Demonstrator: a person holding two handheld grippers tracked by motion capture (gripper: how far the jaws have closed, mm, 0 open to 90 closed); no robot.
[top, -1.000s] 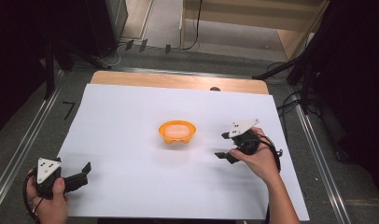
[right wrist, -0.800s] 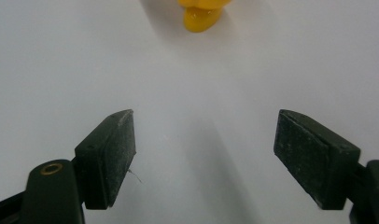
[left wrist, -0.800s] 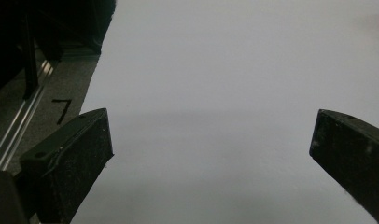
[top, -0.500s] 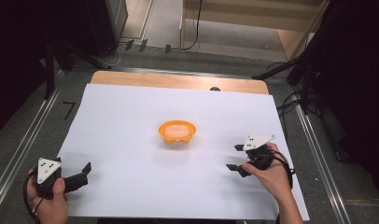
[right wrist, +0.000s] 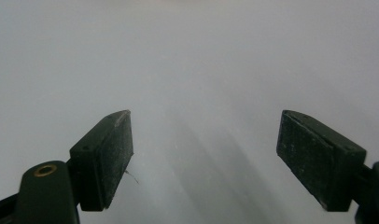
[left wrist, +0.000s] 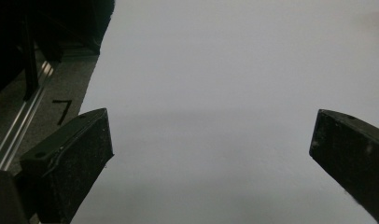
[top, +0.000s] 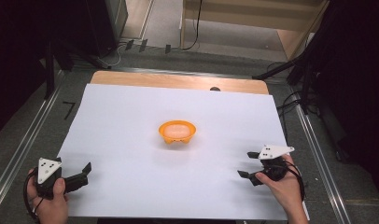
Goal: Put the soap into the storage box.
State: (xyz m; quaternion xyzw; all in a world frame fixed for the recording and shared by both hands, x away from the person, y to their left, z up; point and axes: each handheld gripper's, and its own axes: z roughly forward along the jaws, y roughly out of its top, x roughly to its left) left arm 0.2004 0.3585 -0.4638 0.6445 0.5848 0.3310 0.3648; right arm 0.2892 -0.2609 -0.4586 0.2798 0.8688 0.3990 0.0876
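White sheet (top: 131,121), orange bowl (top: 177,132) well apart from right claw (top: 248,164)

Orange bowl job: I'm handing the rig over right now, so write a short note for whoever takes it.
Left gripper: open, empty, parked at the near left of the white sheet.
Right gripper: empty, jaws just been opening, pulled back to the near right edge.
Orange bowl: upright at the sheet's middle, apart from both grippers.
Done: bowl set down and released, it seems.
Left: nothing in hand; check whether the bowl needs another move.
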